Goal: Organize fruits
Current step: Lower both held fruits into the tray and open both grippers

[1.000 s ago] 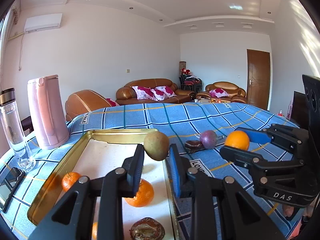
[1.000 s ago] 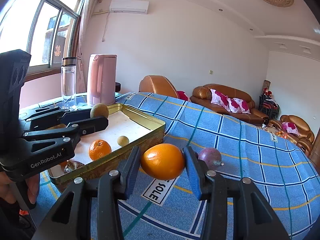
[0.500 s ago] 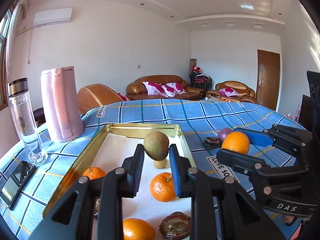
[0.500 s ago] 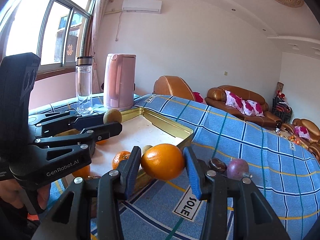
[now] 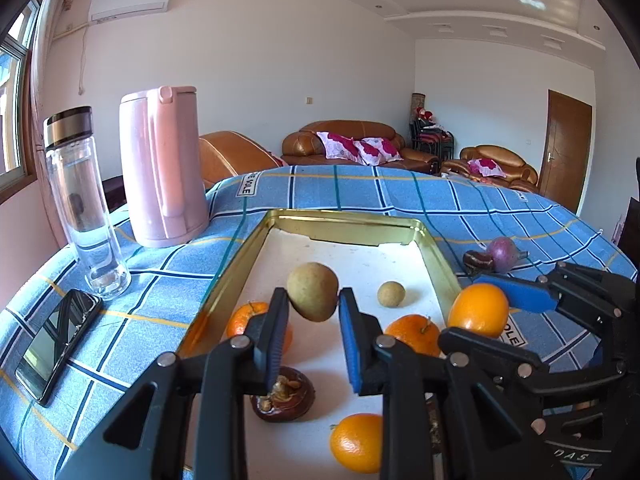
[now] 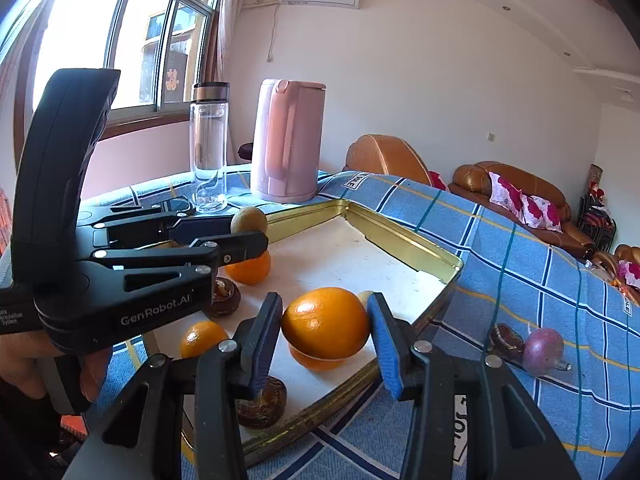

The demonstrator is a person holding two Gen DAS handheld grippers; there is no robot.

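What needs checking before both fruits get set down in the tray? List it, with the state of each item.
1. Left gripper holds the brown-green fruit between both fingers: ok.
2. Right gripper holds the large orange firmly: ok.
3. Brown-green fruit is above the gold tray: ok.
4. Large orange is inside the tray rim: ok in the right wrist view; height above the floor cannot tell.
5. Bare tray floor below each fruit: not ok for the large orange, a tangerine lies right under it.
6. Grippers apart from each other: cannot tell.

Black plastic gripper (image 5: 313,334) frames, blue-padded jaws, silver screws, "GenRobot.AI" lettering.
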